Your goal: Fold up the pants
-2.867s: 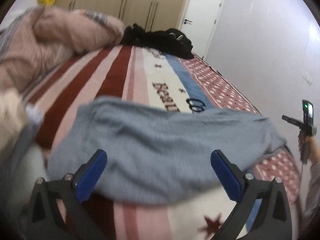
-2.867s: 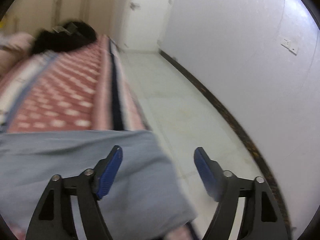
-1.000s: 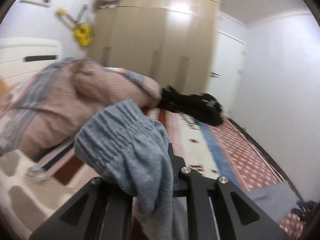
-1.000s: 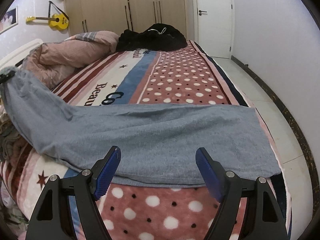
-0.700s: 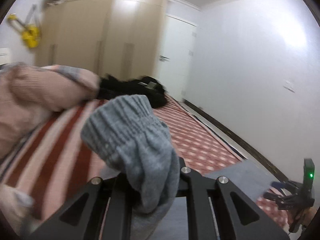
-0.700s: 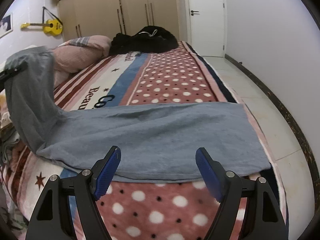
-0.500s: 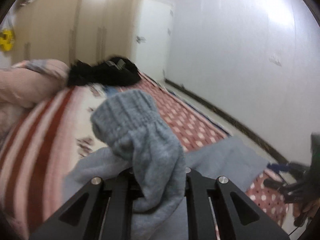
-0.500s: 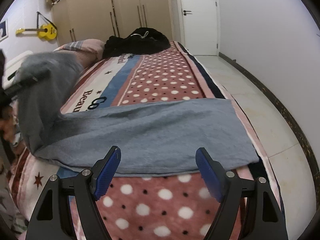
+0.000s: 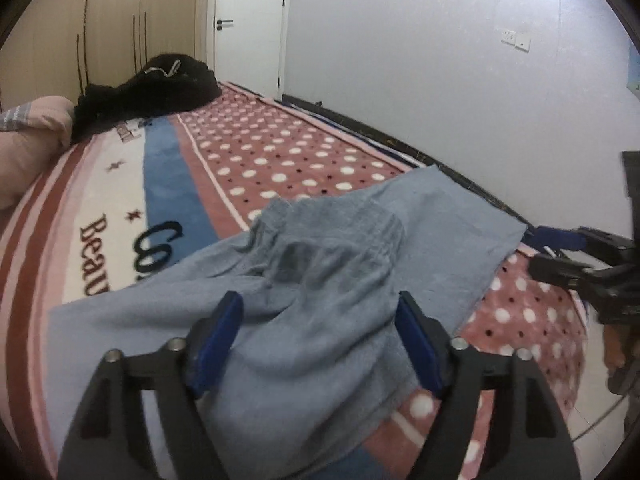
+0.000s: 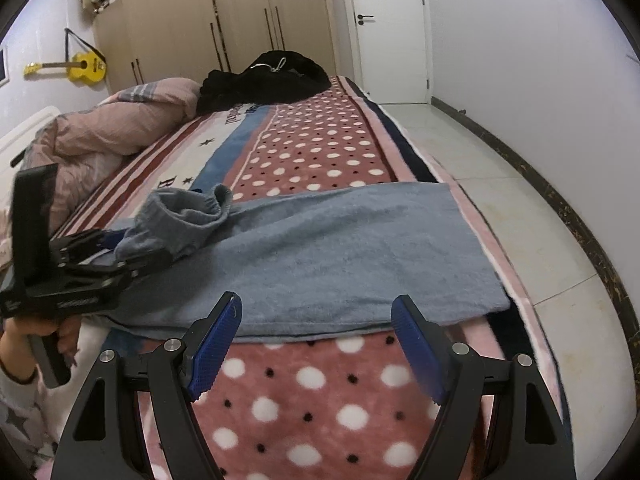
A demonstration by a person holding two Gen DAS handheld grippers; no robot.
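Across the bed [image 10: 320, 148] my pants [image 10: 340, 248] lie half-folded, both claws spread empty, further folds remaining.

Black claw [image 10: 316, 342] frames, blue ribbed pads [image 10: 216, 330], silver screws, star-print sleeve [image 10: 16, 412].

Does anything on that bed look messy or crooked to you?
Yes. The grey pants are folded unevenly: the elastic waistband sits bunched and curled up instead of flat, lying skewed across the leg. Both tongs, left and right, are open and hold nothing.
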